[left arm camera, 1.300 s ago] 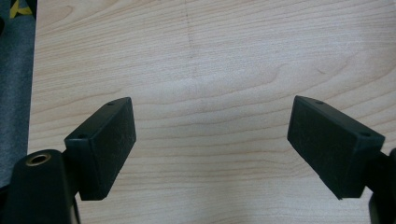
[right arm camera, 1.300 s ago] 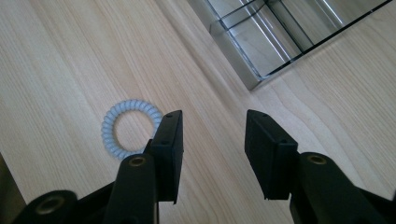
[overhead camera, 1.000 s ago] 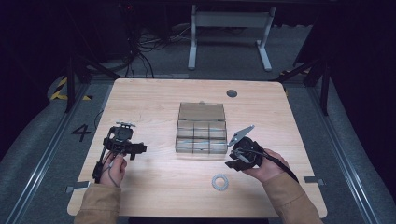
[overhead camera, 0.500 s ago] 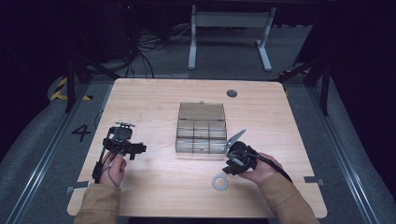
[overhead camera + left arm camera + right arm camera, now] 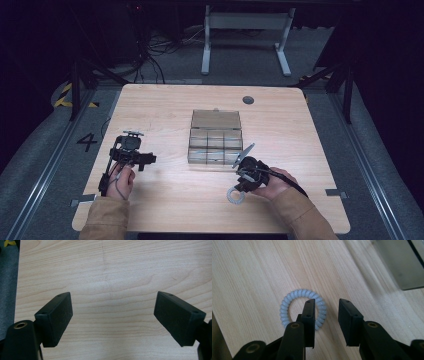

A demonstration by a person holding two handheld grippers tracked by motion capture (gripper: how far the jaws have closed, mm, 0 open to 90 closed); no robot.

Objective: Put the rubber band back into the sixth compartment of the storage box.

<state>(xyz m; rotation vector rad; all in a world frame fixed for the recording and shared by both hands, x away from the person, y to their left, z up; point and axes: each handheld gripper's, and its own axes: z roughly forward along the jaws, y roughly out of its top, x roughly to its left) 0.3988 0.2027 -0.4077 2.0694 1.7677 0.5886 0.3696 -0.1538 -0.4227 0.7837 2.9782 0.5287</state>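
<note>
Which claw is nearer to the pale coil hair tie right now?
Right. The right claw sits over the coil hair tie, one jaw inside the ring and one outside, not yet pressing. The left claw is across the table, open over bare wood.

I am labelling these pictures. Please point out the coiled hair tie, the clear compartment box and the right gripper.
coiled hair tie [image 5: 287,305]: right gripper view, on its upper left coils.
clear compartment box [image 5: 215,120]: high view, on its open lid.
right gripper [image 5: 325,307]: right gripper view, midway between its fingertips.
</note>
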